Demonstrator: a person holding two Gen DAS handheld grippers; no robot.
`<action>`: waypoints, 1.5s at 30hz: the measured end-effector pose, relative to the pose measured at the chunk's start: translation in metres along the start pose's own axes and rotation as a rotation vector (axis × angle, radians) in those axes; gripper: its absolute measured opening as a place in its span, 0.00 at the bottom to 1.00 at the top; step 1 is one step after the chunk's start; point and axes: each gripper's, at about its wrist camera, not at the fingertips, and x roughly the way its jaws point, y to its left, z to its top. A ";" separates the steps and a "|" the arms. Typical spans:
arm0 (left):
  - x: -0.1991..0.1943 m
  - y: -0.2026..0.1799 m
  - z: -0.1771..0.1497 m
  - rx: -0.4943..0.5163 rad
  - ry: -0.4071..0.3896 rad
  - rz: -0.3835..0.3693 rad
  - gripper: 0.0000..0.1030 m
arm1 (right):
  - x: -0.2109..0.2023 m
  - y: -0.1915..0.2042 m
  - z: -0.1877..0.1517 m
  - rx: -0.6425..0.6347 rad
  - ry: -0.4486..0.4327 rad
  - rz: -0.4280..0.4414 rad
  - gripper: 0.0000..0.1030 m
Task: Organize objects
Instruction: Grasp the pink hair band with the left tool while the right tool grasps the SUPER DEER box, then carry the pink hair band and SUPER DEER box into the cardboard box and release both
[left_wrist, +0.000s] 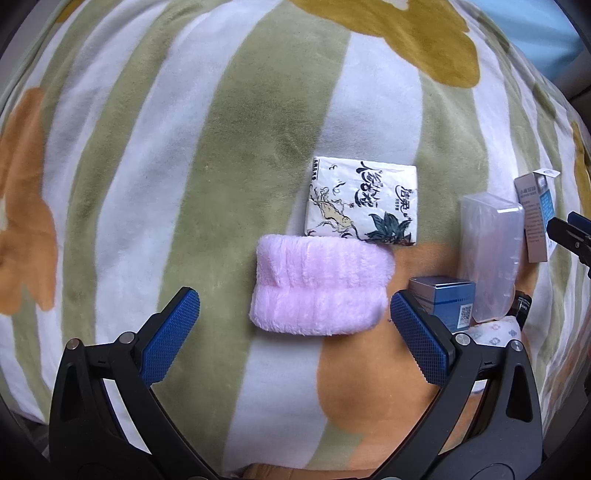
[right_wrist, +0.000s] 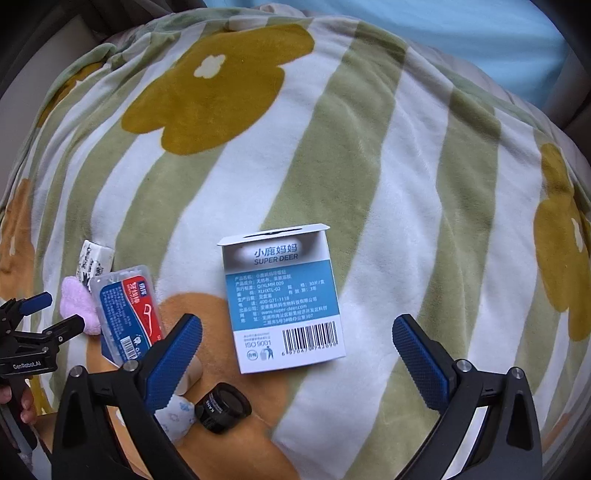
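The pink headband (left_wrist: 319, 286) lies on the striped blanket (left_wrist: 184, 166), touching the tissue pack (left_wrist: 362, 201) beyond it, between the spread fingers of my empty left gripper (left_wrist: 295, 332). If I close here, its plush may squash and drag the blanket up with it. My right gripper (right_wrist: 297, 354), also spread and empty, frames the SUPER DEER box (right_wrist: 284, 299); flat on soft fabric, it could skid away.
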 end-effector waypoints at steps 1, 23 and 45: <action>0.002 0.000 0.002 -0.006 0.004 -0.004 0.99 | 0.005 -0.001 0.002 -0.001 0.011 0.008 1.00; 0.008 -0.017 0.017 0.009 0.013 -0.030 0.44 | 0.027 -0.031 0.019 -0.015 0.086 0.091 0.62; -0.163 -0.005 -0.061 0.128 -0.178 -0.104 0.37 | -0.118 0.041 -0.052 0.095 -0.077 0.075 0.62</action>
